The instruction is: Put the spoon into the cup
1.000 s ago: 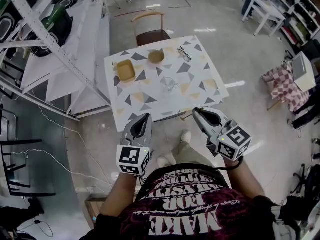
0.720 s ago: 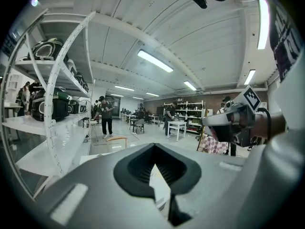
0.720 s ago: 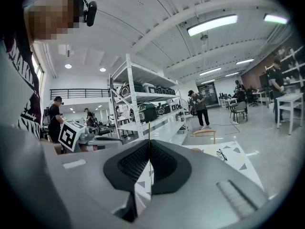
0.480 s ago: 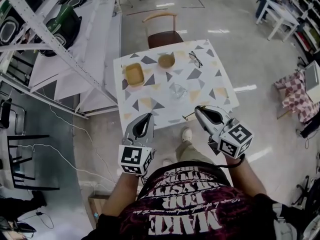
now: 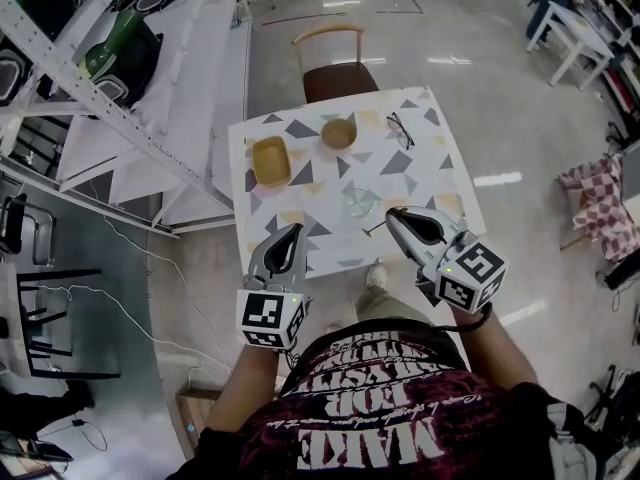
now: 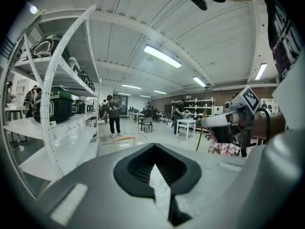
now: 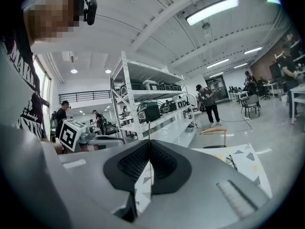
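A thin spoon (image 5: 376, 228) lies near the front edge of the triangle-patterned table (image 5: 420, 168), just left of my right gripper's tip. A clear glass cup (image 5: 360, 202) stands just beyond it, and a round wooden cup (image 5: 338, 133) sits farther back. My right gripper (image 5: 404, 220) is shut and empty, with its tip over the table's front edge. In its own view my right gripper (image 7: 149, 162) shows the jaws meeting along a thin line. My left gripper (image 5: 288, 240) hangs shut and empty at the front left edge, and in its own view my left gripper (image 6: 155, 170) points out into the room.
A square wooden tray (image 5: 270, 160) and a pair of glasses (image 5: 400, 130) lie on the far half of the table. A wooden chair (image 5: 332, 68) stands behind it. White shelving (image 5: 120, 118) runs along the left. People stand farther off in the room.
The table has come closer to both grippers. My right gripper's tip now reaches over the table's front edge beside the spoon. Both grippers stay shut.
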The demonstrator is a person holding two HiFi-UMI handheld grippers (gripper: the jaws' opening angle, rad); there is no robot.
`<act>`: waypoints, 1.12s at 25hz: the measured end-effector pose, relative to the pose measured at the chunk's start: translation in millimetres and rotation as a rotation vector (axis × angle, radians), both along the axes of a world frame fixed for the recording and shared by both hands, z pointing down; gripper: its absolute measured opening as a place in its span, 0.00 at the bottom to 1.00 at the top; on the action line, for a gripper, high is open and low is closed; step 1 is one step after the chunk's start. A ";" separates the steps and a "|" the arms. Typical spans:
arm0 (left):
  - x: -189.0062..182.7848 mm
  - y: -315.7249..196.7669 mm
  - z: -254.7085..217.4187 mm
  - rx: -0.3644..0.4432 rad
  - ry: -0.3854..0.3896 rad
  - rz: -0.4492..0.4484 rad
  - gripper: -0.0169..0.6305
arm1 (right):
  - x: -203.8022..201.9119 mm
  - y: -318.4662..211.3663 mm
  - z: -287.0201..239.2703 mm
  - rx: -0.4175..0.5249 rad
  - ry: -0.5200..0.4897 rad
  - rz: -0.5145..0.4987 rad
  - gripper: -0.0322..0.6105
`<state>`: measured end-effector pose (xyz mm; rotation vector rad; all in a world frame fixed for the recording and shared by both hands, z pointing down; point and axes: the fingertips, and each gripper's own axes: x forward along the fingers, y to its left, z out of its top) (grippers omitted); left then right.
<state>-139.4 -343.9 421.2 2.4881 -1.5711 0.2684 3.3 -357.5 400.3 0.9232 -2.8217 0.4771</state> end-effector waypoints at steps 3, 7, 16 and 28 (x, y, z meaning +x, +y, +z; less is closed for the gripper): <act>5.3 -15.4 6.0 -0.009 0.002 0.003 0.03 | 3.6 -16.5 4.5 -0.008 0.003 0.000 0.10; 11.0 -32.8 19.1 -0.034 0.001 0.008 0.03 | 4.1 -34.8 20.9 -0.040 0.009 -0.004 0.10; 18.0 -64.5 45.5 -0.100 -0.003 -0.004 0.03 | -1.7 -77.3 53.5 -0.107 0.018 -0.040 0.10; 25.5 -89.0 83.4 -0.181 -0.006 -0.022 0.03 | -8.0 -114.2 112.1 -0.197 0.044 -0.076 0.10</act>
